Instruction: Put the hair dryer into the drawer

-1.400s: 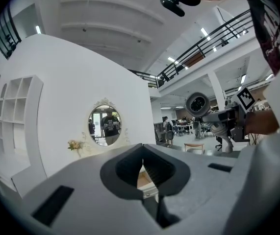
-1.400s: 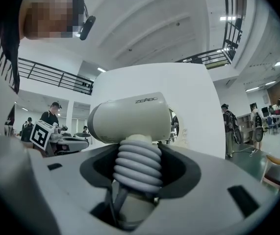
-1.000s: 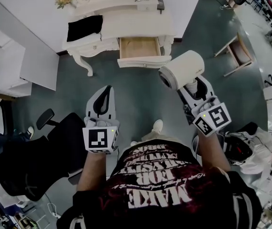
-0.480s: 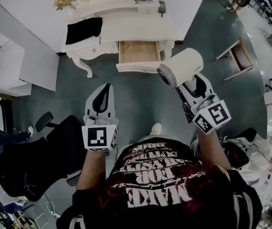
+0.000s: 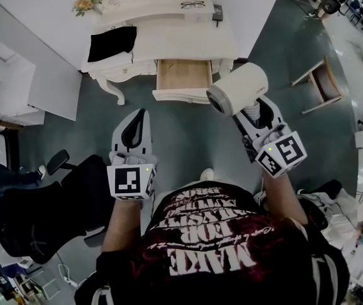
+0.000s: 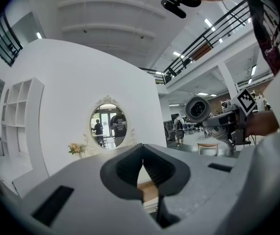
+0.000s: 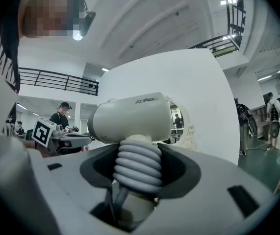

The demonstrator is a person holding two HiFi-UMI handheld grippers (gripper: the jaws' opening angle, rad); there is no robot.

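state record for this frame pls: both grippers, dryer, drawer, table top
left gripper: fingers together, nothing between them
right gripper: fingers closed on the ribbed handle of the hair dryer
hair dryer place: in the air over the floor, not yet in the drawer
drawer: pulled open, wooden inside, nothing visible in it
dressing table: black cloth at left, glasses and flowers at the back
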